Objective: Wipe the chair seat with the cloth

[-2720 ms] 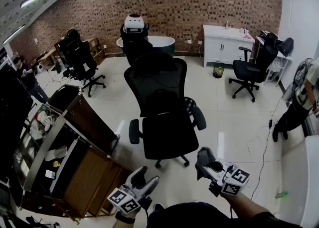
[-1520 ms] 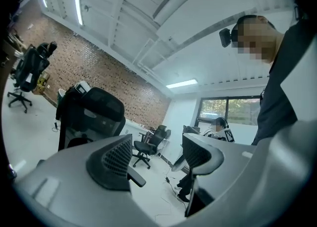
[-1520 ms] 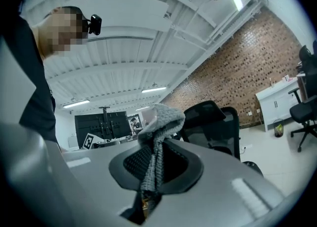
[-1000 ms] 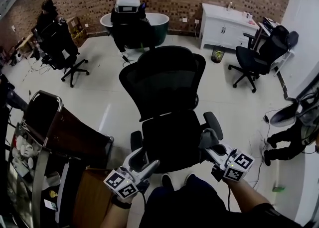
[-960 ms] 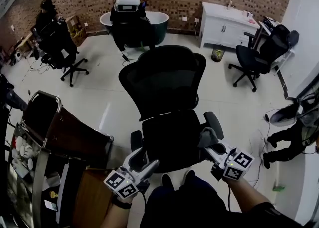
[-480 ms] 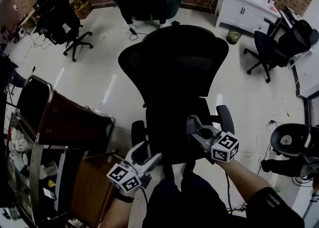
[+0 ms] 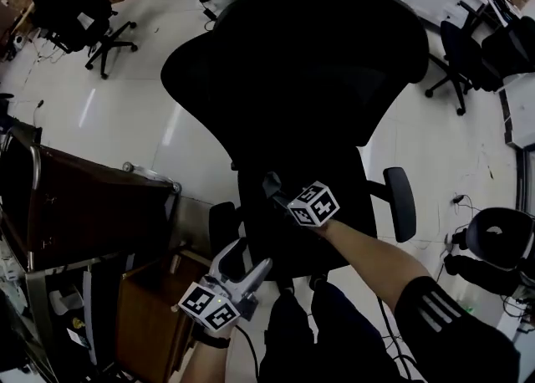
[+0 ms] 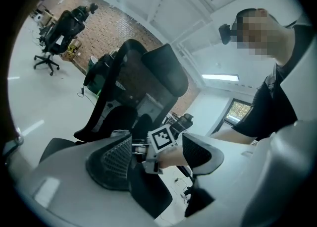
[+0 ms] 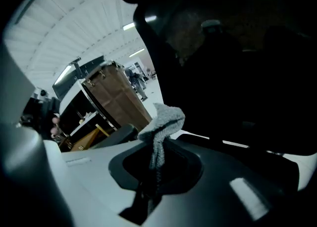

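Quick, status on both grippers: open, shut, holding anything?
Left gripper: open, nothing between its jaws.
Right gripper: shut on the grey cloth.

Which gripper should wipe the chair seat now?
Right, probably: the right gripper is shut on the cloth and over the chair seat. The left gripper is open and empty, nearer the person.

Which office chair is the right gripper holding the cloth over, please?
The large centre chair: the right gripper hangs over its seat with the cloth. The chair at upper left and the chair at upper right stand far off.
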